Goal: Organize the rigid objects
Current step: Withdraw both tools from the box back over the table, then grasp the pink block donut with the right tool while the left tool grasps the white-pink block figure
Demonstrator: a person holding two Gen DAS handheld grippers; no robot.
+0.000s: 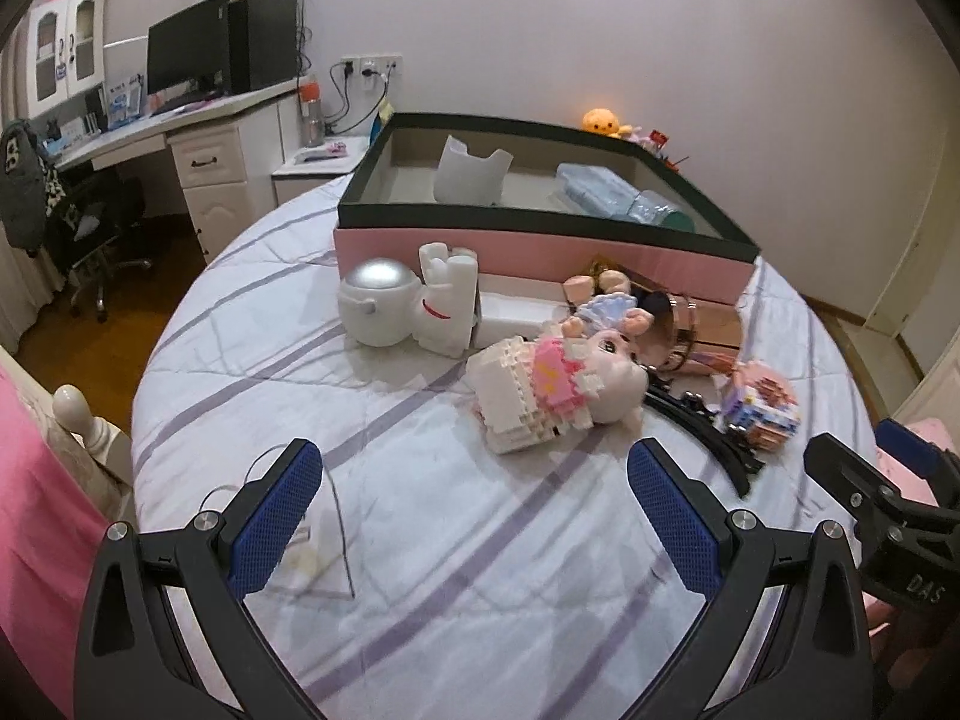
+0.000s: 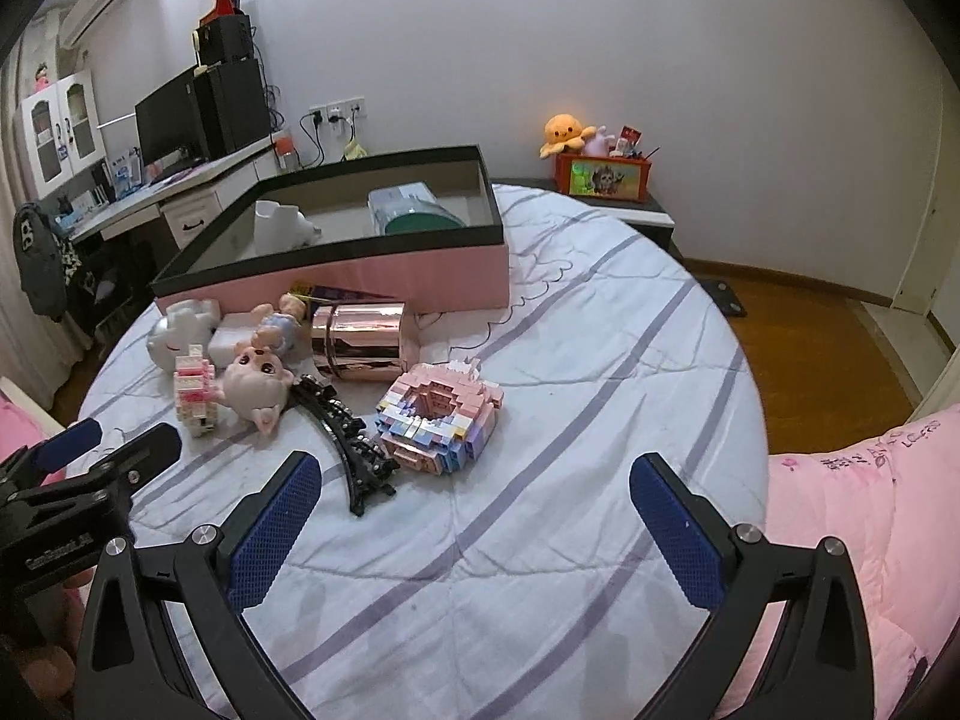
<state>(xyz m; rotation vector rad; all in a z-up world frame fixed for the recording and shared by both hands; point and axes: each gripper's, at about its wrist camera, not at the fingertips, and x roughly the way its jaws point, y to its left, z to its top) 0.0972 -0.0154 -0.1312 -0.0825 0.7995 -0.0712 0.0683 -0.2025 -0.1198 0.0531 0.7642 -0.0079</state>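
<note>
My left tongs (image 1: 474, 516) and right tongs (image 2: 474, 525) hang released above the striped bedsheet (image 2: 540, 540). Ahead lie a black hair clip (image 2: 354, 450), a pastel brick model (image 2: 441, 420) and a doll (image 1: 606, 372), then the pink box (image 1: 540, 246), then the desk (image 1: 180, 120) and wall.

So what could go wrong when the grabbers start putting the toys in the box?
The brick-built ring and the brick figure could crumble if squeezed hard. The shiny pink cylinder lies on its side and might roll off. The black hair clip lies against the ring, so grabbing one may drag the other.
</note>
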